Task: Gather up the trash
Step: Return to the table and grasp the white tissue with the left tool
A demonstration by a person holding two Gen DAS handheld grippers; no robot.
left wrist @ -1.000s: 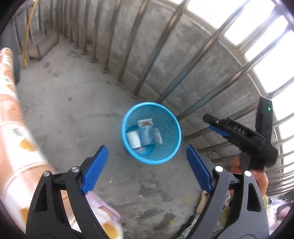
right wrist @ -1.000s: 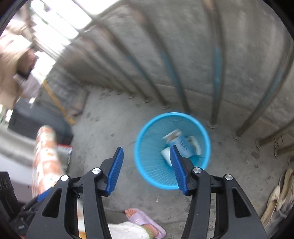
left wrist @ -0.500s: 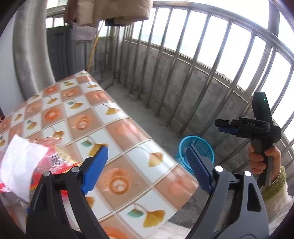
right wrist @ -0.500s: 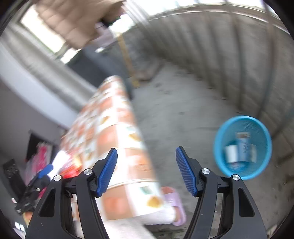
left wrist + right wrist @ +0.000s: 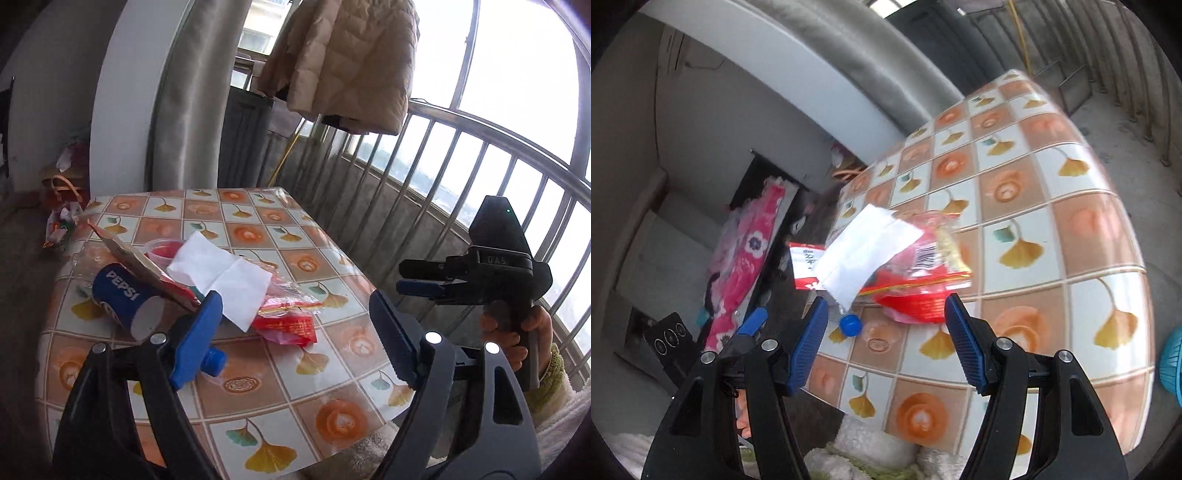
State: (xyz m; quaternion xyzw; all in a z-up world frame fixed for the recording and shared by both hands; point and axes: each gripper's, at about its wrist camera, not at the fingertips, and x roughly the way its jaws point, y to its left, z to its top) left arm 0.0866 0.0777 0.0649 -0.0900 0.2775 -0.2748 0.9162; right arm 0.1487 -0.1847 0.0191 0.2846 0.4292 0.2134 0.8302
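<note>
While earlier over bin (image 5: 1172, 363), table (image 5: 258, 376).

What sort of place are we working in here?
Probably a home balcony: a metal railing runs along daylight, a padded coat hangs to air, and a small table holds litter.

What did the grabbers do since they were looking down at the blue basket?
Both swung up from the basket on the floor to face the table and its trash pile: Pepsi cup, white paper, red wrapper. Left hand-held gripper just closed slightly; right hand-held gripper opened wider. Both stay empty.
</note>
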